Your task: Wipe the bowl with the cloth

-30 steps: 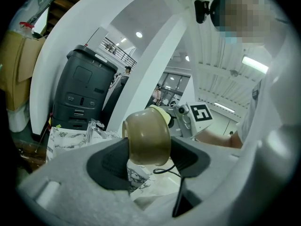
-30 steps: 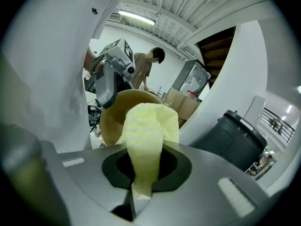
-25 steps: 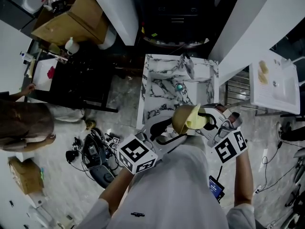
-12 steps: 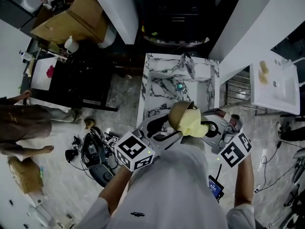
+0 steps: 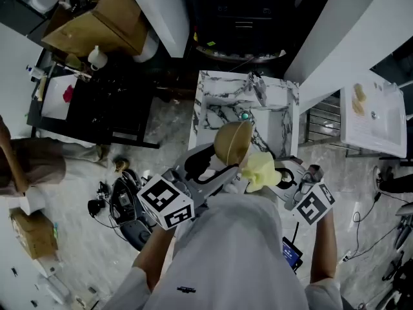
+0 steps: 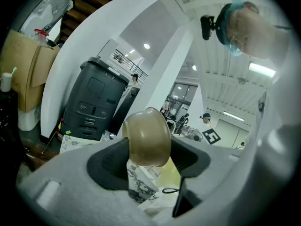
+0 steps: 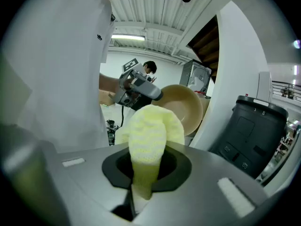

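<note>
Head view, looking steeply down: a person in a white top holds a two-jaw gripper in each hand, close to the chest.

The left gripper (image 5: 226,168), w/ its square-marker cube nearer the body, pinches a tan bowl (image 5: 232,142) by the rim. The bowl is up in the air and tipped on its side. In the left gripper view its rounded outside (image 6: 146,136) fills the gap between the jaws, which are pressed onto it.

The right gripper (image 5: 273,177) clamps a pale yellow cloth (image 5: 261,171). In the right gripper view the cloth (image 7: 149,140) rises from between the closed jaws as a bunched, knitted-looking wad. The bowl's open inside (image 7: 186,106) faces it from just behind.

In the head view the cloth sits just below & to the right of the bowl's rim. Can't tell if the two actually touch.

Beyond the bowl, lower down, is a white marble-veined table (image 5: 210,124) w/ a small teal thing (image 5: 243,116) on it. A dark printer (image 6: 91,102) shows in both gripper views. Far left: a cardboard box (image 5: 97,24), cables on the pale floor & another person (image 5: 32,163) at the frame edge.
</note>
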Action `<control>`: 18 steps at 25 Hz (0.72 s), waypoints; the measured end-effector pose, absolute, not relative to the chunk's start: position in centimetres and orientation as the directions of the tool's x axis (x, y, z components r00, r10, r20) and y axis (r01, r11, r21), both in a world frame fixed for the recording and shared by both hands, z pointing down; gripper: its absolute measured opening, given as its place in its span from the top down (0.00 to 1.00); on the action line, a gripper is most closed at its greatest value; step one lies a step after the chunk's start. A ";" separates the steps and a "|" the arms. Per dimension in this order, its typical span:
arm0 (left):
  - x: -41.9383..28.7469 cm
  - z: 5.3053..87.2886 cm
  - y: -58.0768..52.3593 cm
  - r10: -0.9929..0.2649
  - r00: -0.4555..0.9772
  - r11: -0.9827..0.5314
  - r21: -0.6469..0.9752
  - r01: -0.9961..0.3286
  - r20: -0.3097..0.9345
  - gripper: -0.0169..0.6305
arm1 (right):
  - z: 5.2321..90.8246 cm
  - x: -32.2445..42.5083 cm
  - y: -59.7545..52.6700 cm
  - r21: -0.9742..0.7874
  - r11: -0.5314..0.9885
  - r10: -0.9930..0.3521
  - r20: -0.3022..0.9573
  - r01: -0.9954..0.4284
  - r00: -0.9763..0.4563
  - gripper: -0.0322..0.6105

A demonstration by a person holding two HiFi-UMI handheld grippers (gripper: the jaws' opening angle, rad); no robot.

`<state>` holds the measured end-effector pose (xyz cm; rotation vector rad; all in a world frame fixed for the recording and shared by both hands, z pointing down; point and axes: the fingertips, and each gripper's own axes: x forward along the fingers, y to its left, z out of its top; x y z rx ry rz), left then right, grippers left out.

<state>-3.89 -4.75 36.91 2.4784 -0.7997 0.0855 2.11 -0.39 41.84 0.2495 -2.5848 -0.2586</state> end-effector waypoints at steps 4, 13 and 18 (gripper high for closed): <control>-3.5 36.1 -5.1 -0.538 0.821 -0.684 0.469 -0.559 0.192 0.54 | 43.1 0.7 0.5 0.193 0.971 -0.218 0.461 -0.143 -0.860 0.90; -3.0 35.6 -5.5 -0.558 0.812 -0.675 0.475 -0.565 0.174 0.54 | 43.4 -2.3 0.4 0.140 0.946 -0.322 0.336 -0.291 -0.885 0.90; -2.5 35.5 -5.5 -0.560 0.811 -0.676 0.474 -0.565 0.168 0.54 | 43.6 -2.5 -0.7 0.111 0.907 -0.420 0.300 -0.406 -0.856 0.90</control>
